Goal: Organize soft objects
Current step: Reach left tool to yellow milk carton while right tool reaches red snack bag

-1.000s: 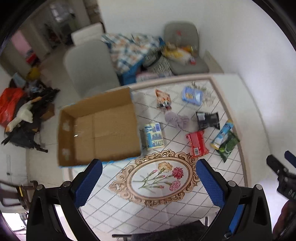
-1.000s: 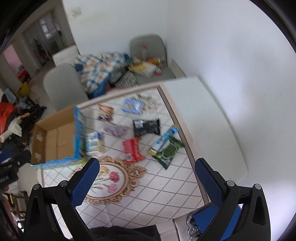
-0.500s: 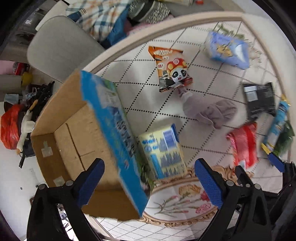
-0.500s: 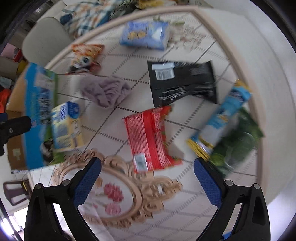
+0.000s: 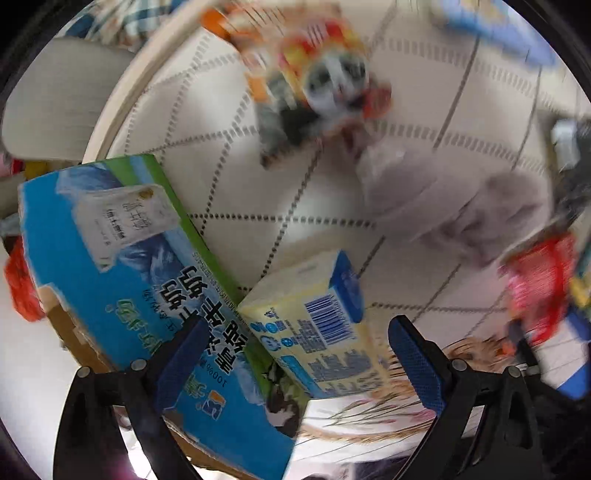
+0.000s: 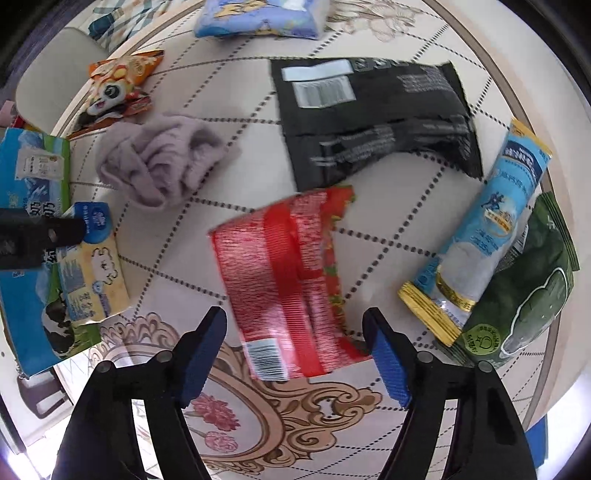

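My left gripper (image 5: 299, 354) is open, low over a yellow-and-blue tissue pack (image 5: 317, 325) that lies between its fingers beside the blue printed flap of the cardboard box (image 5: 122, 266). A purple cloth (image 5: 454, 199) lies beyond it, with a panda snack bag (image 5: 317, 70) further back. My right gripper (image 6: 295, 354) is open, just above a red snack packet (image 6: 288, 277). The right view also shows the purple cloth (image 6: 159, 158), the tissue pack (image 6: 92, 266) and the left gripper's black finger (image 6: 33, 236) at the left edge.
On the patterned tablecloth (image 6: 369, 229) lie a black pouch (image 6: 376, 118), a light-blue tube pack (image 6: 491, 229), a green bag (image 6: 532, 288), a blue tissue pack (image 6: 258, 18) and the panda bag (image 6: 118, 88). A grey chair (image 5: 62, 103) stands behind the table.
Both grippers have dropped much closer to the table. The left has closed in on the tissue pack by the box flap; the right has closed in on the red packet.
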### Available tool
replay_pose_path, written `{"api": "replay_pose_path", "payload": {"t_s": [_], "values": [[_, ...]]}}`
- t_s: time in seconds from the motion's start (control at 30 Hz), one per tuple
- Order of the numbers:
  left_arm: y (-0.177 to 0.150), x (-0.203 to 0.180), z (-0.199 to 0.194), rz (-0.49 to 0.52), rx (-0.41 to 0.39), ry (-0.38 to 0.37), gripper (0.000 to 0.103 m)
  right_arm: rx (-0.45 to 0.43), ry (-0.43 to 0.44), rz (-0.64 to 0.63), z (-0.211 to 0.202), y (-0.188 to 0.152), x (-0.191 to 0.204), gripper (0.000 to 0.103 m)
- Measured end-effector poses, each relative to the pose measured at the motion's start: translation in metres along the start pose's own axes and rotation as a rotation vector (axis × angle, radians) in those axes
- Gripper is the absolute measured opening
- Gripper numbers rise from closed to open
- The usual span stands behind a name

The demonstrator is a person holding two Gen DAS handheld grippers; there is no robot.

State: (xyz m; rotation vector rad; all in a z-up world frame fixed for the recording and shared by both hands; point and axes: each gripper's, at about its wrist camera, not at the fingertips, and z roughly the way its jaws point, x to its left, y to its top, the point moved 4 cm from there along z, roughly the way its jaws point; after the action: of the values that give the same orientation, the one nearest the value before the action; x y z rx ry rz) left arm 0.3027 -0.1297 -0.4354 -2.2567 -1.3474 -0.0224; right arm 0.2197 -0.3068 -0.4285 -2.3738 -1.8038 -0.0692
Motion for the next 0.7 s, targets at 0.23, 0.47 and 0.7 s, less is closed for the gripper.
{"api": "replay_pose_path", "payload": {"t_s": [0.23, 0.47, 0.7], "values": [[-0.001, -0.021, 0.008, 0.007, 0.003, -0.015, 0.099, 0.002, 0.026, 0.008, 0.007, -0.006, -0.005, 0.078], [-0.012, -0.028, 0.000, -0.045, -0.067, -0.110, 0.090, -0.001, 0.024, 0.013, 0.004, -0.010, -0.015, 0.060], [-0.027, -0.035, 0.005, 0.003, -0.019, -0.147, 0.090, 0.020, 0.017, -0.009, 0.005, -0.016, -0.015, 0.060]]}}
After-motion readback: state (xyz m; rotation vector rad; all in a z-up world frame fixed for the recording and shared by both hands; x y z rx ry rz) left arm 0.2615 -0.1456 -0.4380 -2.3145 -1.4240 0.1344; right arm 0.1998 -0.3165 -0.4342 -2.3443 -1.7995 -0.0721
